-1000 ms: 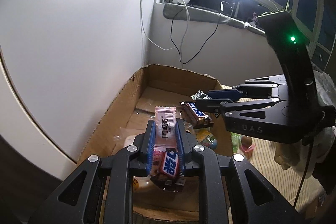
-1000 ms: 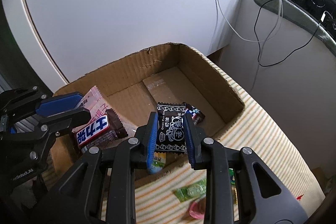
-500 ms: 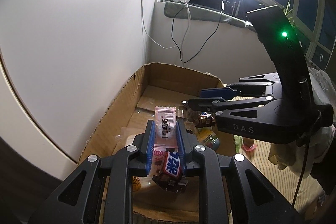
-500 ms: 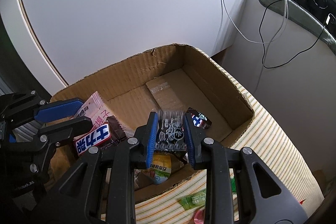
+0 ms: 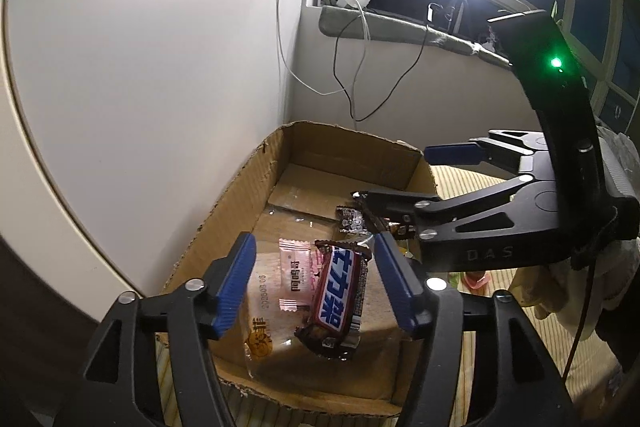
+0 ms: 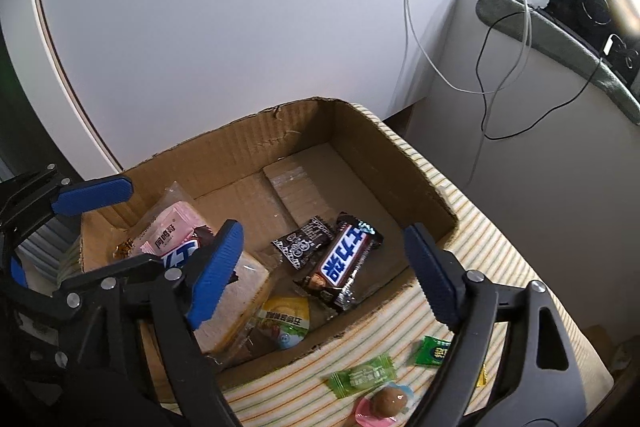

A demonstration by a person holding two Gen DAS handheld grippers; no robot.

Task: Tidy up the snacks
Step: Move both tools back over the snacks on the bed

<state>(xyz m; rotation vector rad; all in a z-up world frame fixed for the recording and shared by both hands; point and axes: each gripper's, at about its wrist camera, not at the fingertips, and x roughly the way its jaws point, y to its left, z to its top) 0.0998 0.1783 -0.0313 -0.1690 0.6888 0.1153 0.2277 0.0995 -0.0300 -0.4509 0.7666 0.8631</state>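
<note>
Left gripper (image 5: 312, 283): jaws opening, nothing pinched between the ribbed blue pads. Its lower body is cut off by the frame edge. Below the gap, in the box (image 5: 224, 215), lie a pink wafer pack (image 5: 295, 277) and a brown bar (image 5: 340, 297) with blue-white lettering; the bar overlaps the pack's right edge, neither touches a pad. Under them is a clear crinkly bag (image 5: 260, 327), its contents washed out by glare and hard to read.

The box is corrugated cardboard with rough torn rims and a taped floor seam. It sits on a striped cloth (image 6: 472, 227).

Right gripper (image 6: 322, 269): jaws opening too, pads clear of everything. Seen through its gap, on the box floor: a black patterned sachet (image 6: 304, 243) with zigzag ends, touching a second brown bar (image 6: 344, 263) in glossy wrap, tilted. In the left wrist view the right gripper's lower finger hides most of that bar, and the sachet shows only partly.

Near the box's front wall: a sandwich (image 6: 236, 303) in clear film, half hidden by the right gripper's left finger, and a round yellow-green cup (image 6: 286, 319), label too small to read.

On the cloth outside the box: two flat green candies (image 6: 362, 375) and a brown ball on a pink tray (image 6: 386, 403), partly cut off at the bottom edge.
</note>
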